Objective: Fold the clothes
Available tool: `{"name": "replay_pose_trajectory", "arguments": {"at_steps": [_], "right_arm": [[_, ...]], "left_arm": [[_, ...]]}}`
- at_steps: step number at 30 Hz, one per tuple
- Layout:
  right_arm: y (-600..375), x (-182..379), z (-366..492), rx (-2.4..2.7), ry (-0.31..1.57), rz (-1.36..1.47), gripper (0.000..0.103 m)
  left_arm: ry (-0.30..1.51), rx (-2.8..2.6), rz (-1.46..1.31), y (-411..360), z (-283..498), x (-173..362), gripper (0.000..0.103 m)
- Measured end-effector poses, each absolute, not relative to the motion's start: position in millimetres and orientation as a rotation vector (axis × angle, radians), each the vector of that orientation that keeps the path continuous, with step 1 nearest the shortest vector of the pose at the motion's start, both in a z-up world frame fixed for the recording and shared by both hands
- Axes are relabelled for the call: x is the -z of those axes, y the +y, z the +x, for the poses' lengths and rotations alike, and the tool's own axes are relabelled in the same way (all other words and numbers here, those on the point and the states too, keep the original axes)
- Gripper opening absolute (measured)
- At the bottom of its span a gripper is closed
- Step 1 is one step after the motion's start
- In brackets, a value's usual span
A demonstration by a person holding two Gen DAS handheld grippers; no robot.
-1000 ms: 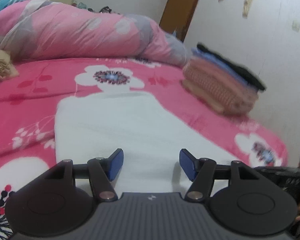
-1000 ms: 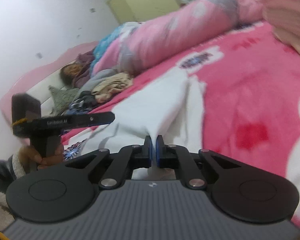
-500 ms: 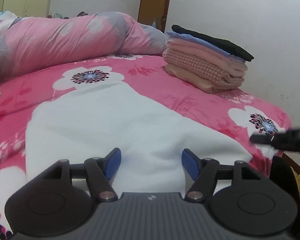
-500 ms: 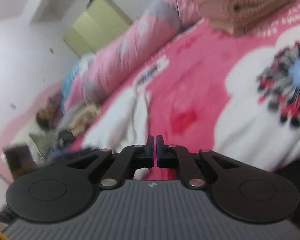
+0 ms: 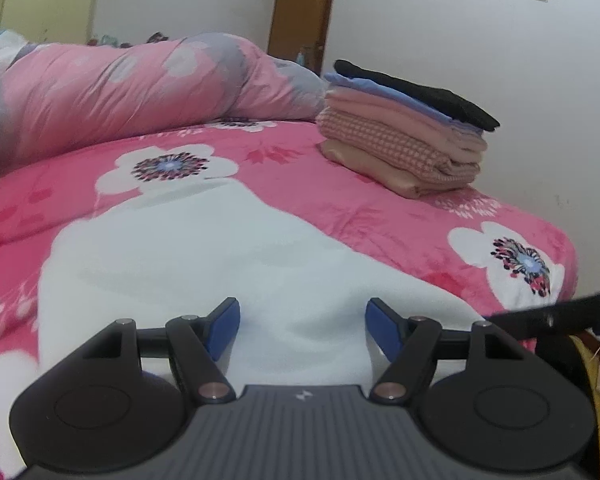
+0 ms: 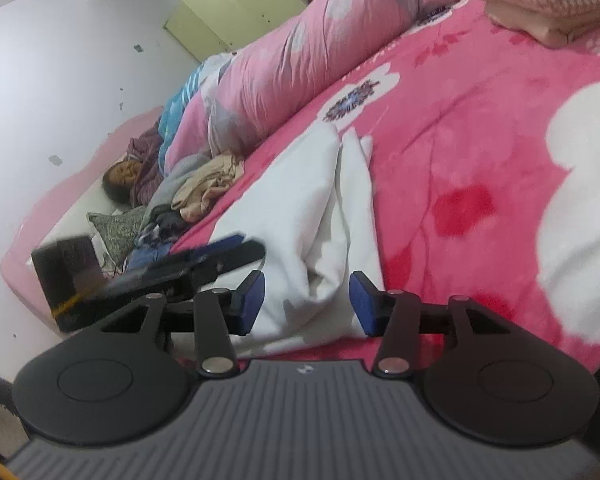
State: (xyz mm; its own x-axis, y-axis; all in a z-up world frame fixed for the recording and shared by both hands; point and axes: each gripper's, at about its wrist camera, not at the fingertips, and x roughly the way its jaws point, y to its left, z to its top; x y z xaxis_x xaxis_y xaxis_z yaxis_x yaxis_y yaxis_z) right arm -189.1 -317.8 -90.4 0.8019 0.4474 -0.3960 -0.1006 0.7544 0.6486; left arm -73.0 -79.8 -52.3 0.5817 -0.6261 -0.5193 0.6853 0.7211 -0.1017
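Your left gripper [image 5: 302,330]: jaws wide apart, nothing betw. them, hovering over near edge of the white garment [image 5: 204,264]. Blue pads [image 5: 222,328] clear of the cloth as far as you can see.

Your right gripper [image 6: 307,304]: jaws apart too, empty; a bunched fold of the same white garment [image 6: 320,216] sits just ahead, betw. the pads. Touching or not, can't tell.

White garment: spread mostly flat on the pink floral bedspread [image 5: 340,184], near the bed's front edge; in your right view it's creased lengthwise w/ a loose flap along one side.

Stack of folded clothes [image 5: 404,136]: on the bedspread, well apart from the garment, toward the wall; beige at bottom, checked pink, pink, blue, black on top.

Rolled pink quilt [image 5: 140,92]: along far side of bed, behind garment.

Heap of unfolded clothes [image 6: 204,188]: beige and dark items at the quilt's end, near the pink headboard [image 6: 60,200].

Other gripper's black body shows at each view's edge, blurred.
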Motion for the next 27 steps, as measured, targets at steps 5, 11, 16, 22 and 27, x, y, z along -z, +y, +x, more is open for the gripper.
{"name": "replay_pose_trajectory", "arguments": {"at_steps": [5,11,16,22,27], "right_arm": [[-314,94,-181,-0.316,0.600,0.661,0.046],[-315,97,-172,-0.327,0.589,0.683,0.028],[-314,104,-172,-0.312,0.556,0.708,0.008],[-320,109,-188,-0.330,0.451,0.778,0.006],[-328,108,-197,-0.352,0.403,0.794,0.006]], "left_arm": [[0.549,0.773,0.145,-91,-70,52,0.071],[0.546,0.768,0.169,-100,-69,52,0.072],[0.543,0.748,0.196,-109,-71,53,0.072],[0.533,0.747,0.234,-123,-76,50,0.072],[0.523,0.750,0.252,-135,-81,45,0.071]]}}
